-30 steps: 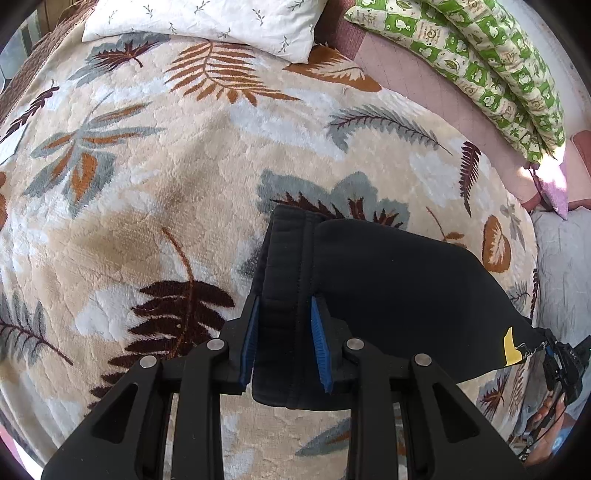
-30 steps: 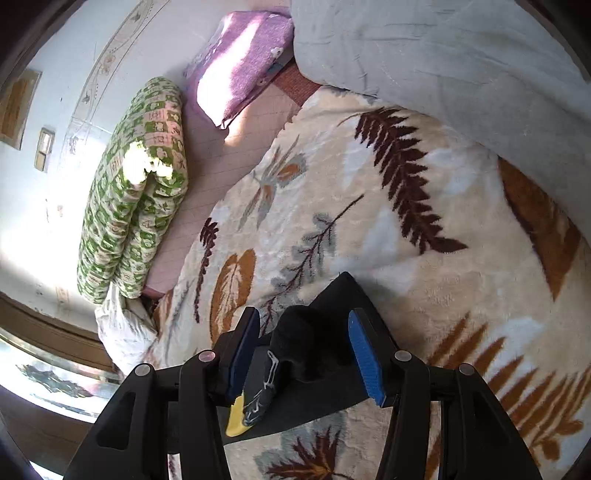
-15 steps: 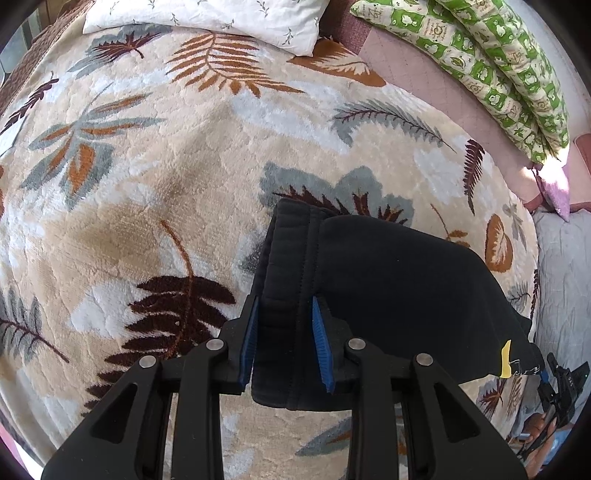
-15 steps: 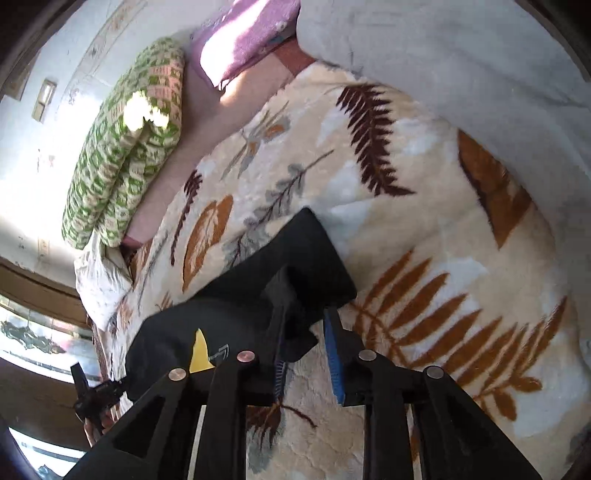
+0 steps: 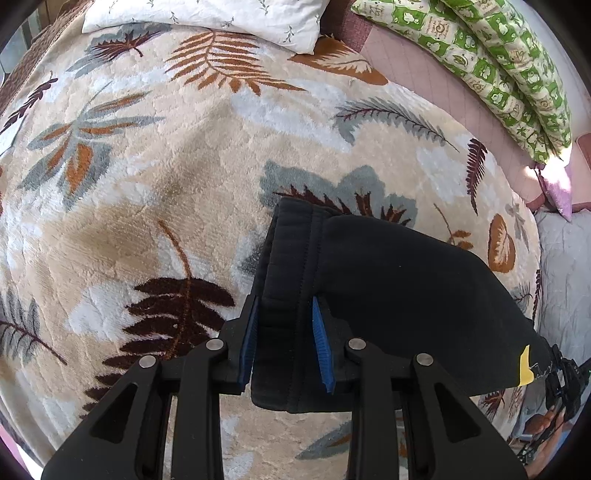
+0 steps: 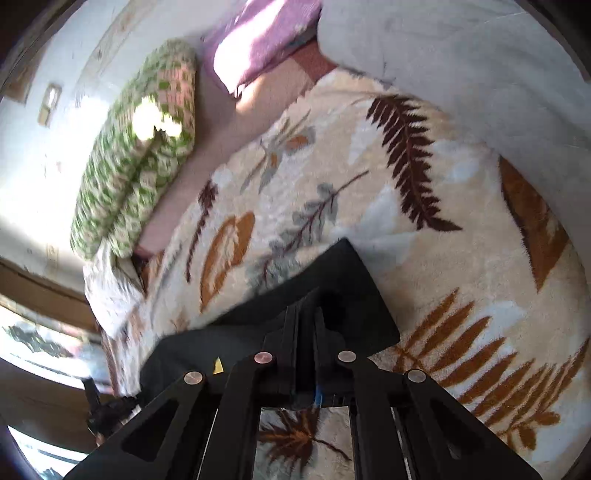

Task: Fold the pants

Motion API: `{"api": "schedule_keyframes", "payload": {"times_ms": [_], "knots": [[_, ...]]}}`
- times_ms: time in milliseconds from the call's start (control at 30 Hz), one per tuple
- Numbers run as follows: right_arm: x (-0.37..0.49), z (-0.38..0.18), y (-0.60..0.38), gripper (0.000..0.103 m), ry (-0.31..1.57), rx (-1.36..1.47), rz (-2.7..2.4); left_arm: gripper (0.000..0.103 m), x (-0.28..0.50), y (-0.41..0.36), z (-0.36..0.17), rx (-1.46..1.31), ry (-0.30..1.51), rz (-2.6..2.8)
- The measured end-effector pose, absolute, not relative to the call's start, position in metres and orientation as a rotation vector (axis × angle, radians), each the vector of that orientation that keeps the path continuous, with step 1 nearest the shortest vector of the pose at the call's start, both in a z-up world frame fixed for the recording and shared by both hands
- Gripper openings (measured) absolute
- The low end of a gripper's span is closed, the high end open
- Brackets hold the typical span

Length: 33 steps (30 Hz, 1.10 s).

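Black pants (image 5: pixel 388 280) lie stretched across a leaf-patterned blanket (image 5: pixel 166 192). My left gripper (image 5: pixel 284 339) is shut on the ribbed waistband (image 5: pixel 284 258), which runs up between the blue pads. In the right wrist view my right gripper (image 6: pixel 304 332) is shut on the other end of the pants (image 6: pixel 347 295), its fingers pressed close together with black cloth between them. A yellow tag (image 6: pixel 218 365) shows on the cloth to the left; it also shows in the left wrist view (image 5: pixel 526 365).
A green patterned quilt (image 5: pixel 498 62) and a white pillow (image 5: pixel 207 14) lie along the far side of the bed. A grey cover (image 6: pixel 461 66) and a purple pillow (image 6: pixel 258 37) lie beyond the right gripper. The blanket (image 6: pixel 424 229) spreads all around the pants.
My right gripper has closed on the end of the pants; its jaws stood wide open a second ago. The left gripper has kept its hold on the waistband and barely moved.
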State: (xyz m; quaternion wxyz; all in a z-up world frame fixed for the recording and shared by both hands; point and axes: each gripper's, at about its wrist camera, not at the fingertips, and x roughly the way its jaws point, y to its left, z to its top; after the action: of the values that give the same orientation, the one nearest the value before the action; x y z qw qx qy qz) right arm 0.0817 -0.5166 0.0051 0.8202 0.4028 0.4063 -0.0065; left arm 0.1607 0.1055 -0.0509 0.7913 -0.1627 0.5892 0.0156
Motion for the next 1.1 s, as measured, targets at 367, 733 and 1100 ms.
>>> {"api": "schedule_keyframes", "payload": {"times_ms": [367, 733, 1100], "knots": [[0.078, -0.028, -0.548, 0.034, 0.871, 1.034, -0.036, 0.027, 0.159, 0.107, -0.051, -0.356, 1.27, 0.029], [0.12, -0.035, -0.491, 0.03, 1.103, 0.605, -0.025, 0.027, 0.162, 0.104, -0.052, -0.336, 1.261, 0.03], [0.128, 0.002, -0.49, 0.008, 0.948, 0.493, -0.055, 0.026, 0.165, 0.099, -0.054, -0.299, 1.219, 0.048]]}}
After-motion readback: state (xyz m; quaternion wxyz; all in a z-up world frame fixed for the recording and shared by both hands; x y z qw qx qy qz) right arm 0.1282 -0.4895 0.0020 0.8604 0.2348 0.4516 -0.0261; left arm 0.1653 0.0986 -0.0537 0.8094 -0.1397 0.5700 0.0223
